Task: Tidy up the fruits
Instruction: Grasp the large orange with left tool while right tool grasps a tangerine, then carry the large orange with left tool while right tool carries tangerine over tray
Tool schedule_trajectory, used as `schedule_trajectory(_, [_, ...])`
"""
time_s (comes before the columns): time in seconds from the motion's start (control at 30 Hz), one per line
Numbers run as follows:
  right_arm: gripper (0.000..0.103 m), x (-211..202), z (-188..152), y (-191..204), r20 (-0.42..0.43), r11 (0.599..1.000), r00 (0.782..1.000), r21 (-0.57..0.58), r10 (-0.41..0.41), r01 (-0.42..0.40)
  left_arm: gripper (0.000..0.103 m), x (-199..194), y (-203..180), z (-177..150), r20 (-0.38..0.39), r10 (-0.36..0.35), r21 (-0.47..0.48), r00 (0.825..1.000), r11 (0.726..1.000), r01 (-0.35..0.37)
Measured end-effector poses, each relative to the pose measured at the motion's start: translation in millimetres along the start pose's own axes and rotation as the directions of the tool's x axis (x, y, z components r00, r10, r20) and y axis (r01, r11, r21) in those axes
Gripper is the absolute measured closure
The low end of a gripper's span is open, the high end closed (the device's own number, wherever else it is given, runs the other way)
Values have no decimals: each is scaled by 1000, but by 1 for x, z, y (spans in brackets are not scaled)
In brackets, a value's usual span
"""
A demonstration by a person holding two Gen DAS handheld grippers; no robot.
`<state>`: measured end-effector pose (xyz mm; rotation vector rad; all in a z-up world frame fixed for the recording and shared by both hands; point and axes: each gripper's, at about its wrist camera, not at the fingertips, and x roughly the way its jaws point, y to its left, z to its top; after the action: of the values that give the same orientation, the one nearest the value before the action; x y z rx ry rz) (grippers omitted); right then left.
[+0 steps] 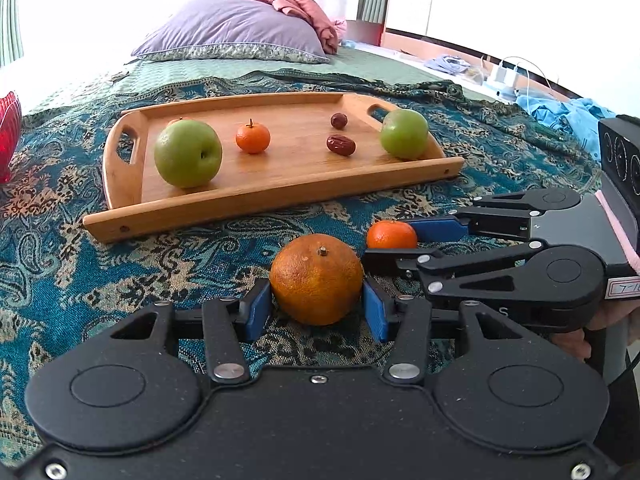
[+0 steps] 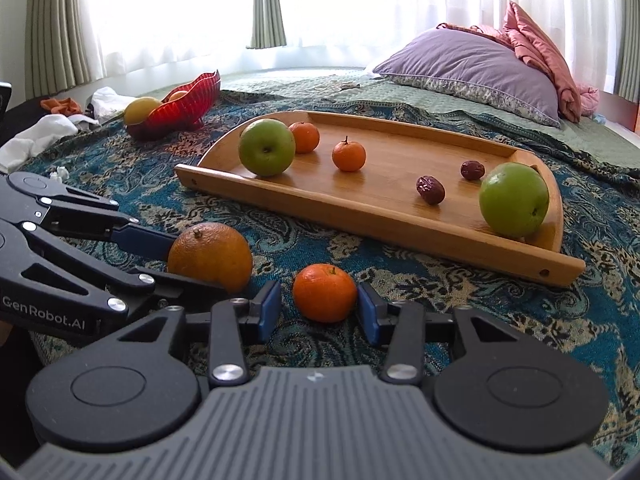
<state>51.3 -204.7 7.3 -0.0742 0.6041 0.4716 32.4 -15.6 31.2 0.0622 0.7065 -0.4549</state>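
A teal paisley blanket [image 1: 100,240] covers the bed I am working over, with a lilac pillow [image 1: 236,28] at its far end. My left claw [image 1: 318,310] has its blue pads against both flanks of a large, dull-skinned orange [image 1: 317,279], which sits on the blanket; I am pinching it. My right claw [image 2: 319,306] brackets a small bright tangerine [image 2: 325,292], also on the blanket; its right pad meets the peel, while a sliver of gap shows at the left pad, so that claw is spread.

At twelve o'clock from both claws lies a wooden tray with cut-out handles [image 1: 280,196]. It carries two green apples [image 1: 188,154] [image 1: 404,134], a little tangerine with a stalk [image 1: 253,138] and two wrinkled red dates [image 1: 341,145].

Only the right camera shows a second tangerine [image 2: 305,137] tucked behind the left apple, and the whole of a red ruffled glass bowl [image 2: 180,104] at ten o'clock, with yellow fruit [image 2: 141,109] in it. The left camera catches just that bowl's edge.
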Motion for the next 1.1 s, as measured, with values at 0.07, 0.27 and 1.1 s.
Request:
schedule_trajectory(0.07, [62, 0, -1, -1, 7, 1000, 1000, 9, -12, 12, 56, 0, 0, 0, 3, 0, -8, 1000, 1000, 0])
schedule_trajectory(0.27, [64, 0, -3, -1, 23, 1000, 999, 12, -25, 24, 56, 1, 0, -1, 15, 3, -15, 1000, 1000, -3])
schedule_trajectory(1.1, [65, -4, 29, -12, 125, 991, 985, 84, -117, 107, 56, 7, 0, 49, 138, 123, -80, 983, 990, -112])
